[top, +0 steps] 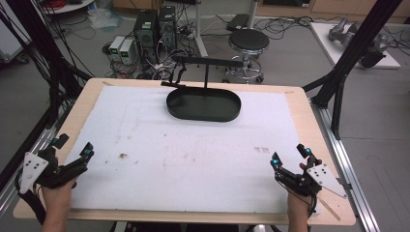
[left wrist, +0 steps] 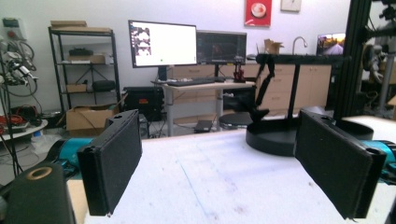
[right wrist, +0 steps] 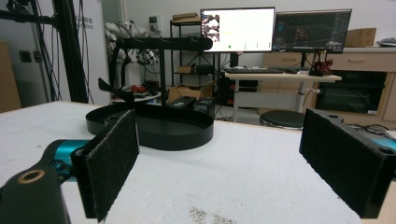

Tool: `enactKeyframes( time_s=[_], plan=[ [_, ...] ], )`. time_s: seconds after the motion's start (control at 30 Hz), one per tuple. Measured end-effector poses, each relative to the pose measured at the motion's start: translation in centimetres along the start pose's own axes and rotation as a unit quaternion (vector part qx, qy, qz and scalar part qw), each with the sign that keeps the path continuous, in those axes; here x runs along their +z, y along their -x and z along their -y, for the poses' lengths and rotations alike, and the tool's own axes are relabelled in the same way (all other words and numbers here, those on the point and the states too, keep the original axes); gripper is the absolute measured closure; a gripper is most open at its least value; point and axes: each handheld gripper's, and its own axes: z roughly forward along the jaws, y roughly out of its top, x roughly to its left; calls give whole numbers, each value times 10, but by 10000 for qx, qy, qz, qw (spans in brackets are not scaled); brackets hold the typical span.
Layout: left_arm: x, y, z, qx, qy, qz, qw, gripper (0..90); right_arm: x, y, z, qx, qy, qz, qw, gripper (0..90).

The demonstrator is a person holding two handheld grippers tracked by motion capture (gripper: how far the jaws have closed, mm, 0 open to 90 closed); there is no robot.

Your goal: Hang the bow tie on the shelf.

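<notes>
Distance separates us from the black oval metal tray with its hanging stand (top: 203,105), which lies lengthwise across the far counter (top: 193,159), roughly midway ahead of our released left claw (top: 75,147) and released right claw (top: 289,155).

The tray (top: 203,105) sits at the far middle of the worktop (top: 295,104), a stand (top: 207,65) rising from it. The left gripper (top: 74,150) and right gripper (top: 288,155) rest at the near corners (well apart), a stool (top: 248,42) behind the worktop.

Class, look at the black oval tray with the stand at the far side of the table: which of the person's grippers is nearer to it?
Right, narrowly. The right gripper sits at the near right edge; the left gripper sits at the near left corner, slightly farther from the black oval tray.
</notes>
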Motion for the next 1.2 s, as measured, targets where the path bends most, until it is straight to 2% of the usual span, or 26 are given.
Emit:
enactKeyframes(
  time_s=[0.03,0.23,0.8,1.2],
  plan=[
    [1,0,4,-29,-85,21,10000,157,-1,0,0,23,1,2,10000,111],
    [3,0,7,-42,-129,43,9999,157,-2,2,0,0,-6,19,10000,111],
    [3,4,5,-2,-48,-35,10000,158,-11,5,0,-5,-10,71,10000,111],
    [1,4,4,26,-53,-82,9999,158,-11,5,0,-13,-17,67,10000,111]
  ],
)
